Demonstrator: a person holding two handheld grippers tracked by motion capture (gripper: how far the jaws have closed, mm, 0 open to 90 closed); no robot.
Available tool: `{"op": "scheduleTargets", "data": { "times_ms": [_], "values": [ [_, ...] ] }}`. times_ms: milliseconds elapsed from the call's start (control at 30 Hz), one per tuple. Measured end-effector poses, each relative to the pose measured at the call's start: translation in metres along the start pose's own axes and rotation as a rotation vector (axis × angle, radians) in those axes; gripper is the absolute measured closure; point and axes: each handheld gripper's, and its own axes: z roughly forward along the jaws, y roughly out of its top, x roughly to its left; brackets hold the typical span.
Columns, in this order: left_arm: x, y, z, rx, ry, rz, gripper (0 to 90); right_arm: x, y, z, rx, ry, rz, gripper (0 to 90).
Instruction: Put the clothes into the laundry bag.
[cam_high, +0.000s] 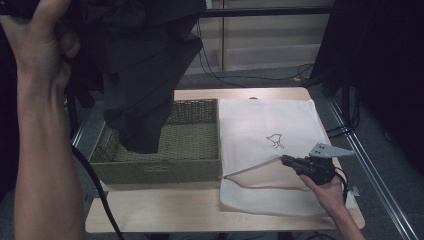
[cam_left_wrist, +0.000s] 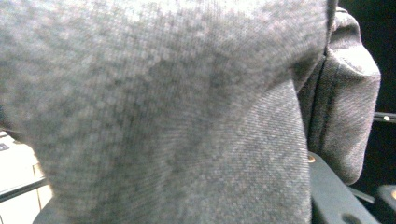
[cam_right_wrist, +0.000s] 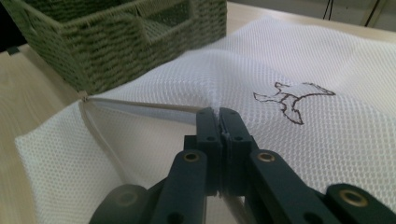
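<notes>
Garment, dark soft knit, hangs at upper left of the high view from the left tool, above the woven green basket; how that tool stands I cannot tell. Mesh bag, white, flat on the pale worktop at right, isn't yet filled. Right tool is clamped on the bag's edge, lifting it open, I judge.

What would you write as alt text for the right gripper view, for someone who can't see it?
The right gripper's two black jaws are shut on the upper layer of a white mesh laundry bag, pinching it up into a ridge beside an open edge. The bag bears a dark bird outline and lies on a pale wooden table beside a green woven basket.
</notes>
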Motion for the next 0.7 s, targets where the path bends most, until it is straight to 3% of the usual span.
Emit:
{"op": "scheduleTargets", "data": {
  "times_ms": [267,433,667,700],
  "values": [
    [-0.008,0.005,0.002,-0.014,-0.018,0.001,64.7,-0.001,0.017,-0.001,-0.063,0.012,0.011,88.4],
    [-0.014,0.006,0.01,-0.035,-0.065,-0.02,64.8,-0.004,0.028,0.0,-0.093,0.008,0.009,88.4],
    [-0.027,0.008,0.019,-0.047,-0.106,-0.012,64.8,-0.006,0.033,0.004,-0.106,0.009,0.009,88.6],
    [-0.03,0.008,0.023,-0.056,-0.108,-0.034,64.7,-0.007,0.034,0.003,-0.11,0.01,0.007,88.6]
  ]
}}
